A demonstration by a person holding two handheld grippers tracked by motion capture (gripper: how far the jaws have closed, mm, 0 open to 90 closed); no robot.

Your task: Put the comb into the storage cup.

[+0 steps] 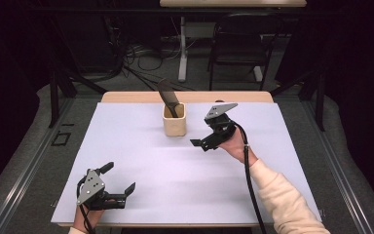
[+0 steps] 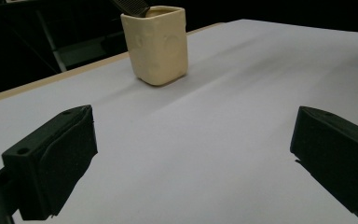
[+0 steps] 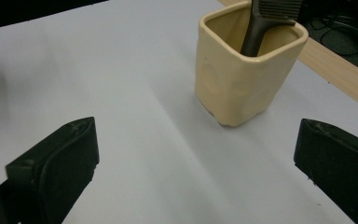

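Note:
A cream square cup (image 1: 174,122) stands on the white table cover, back of centre. A dark comb (image 1: 167,96) stands in it, leaning to the back left. My right gripper (image 1: 206,128) hovers just right of the cup, open and holding nothing. Its own view has the cup (image 3: 242,79) and comb handle (image 3: 261,28) close ahead, between and beyond the wide-apart jaws (image 3: 196,163). My left gripper (image 1: 120,178) is open near the front left edge, with nothing in it. In its view the cup (image 2: 161,46) and comb (image 2: 131,6) are far ahead of the gripper (image 2: 191,158).
The white cover (image 1: 175,180) spans the table, with a wooden strip (image 1: 126,97) bare along the far edge. Beyond it are a black chair (image 1: 238,44), a white table leg (image 1: 182,48) and floor cables (image 1: 131,58).

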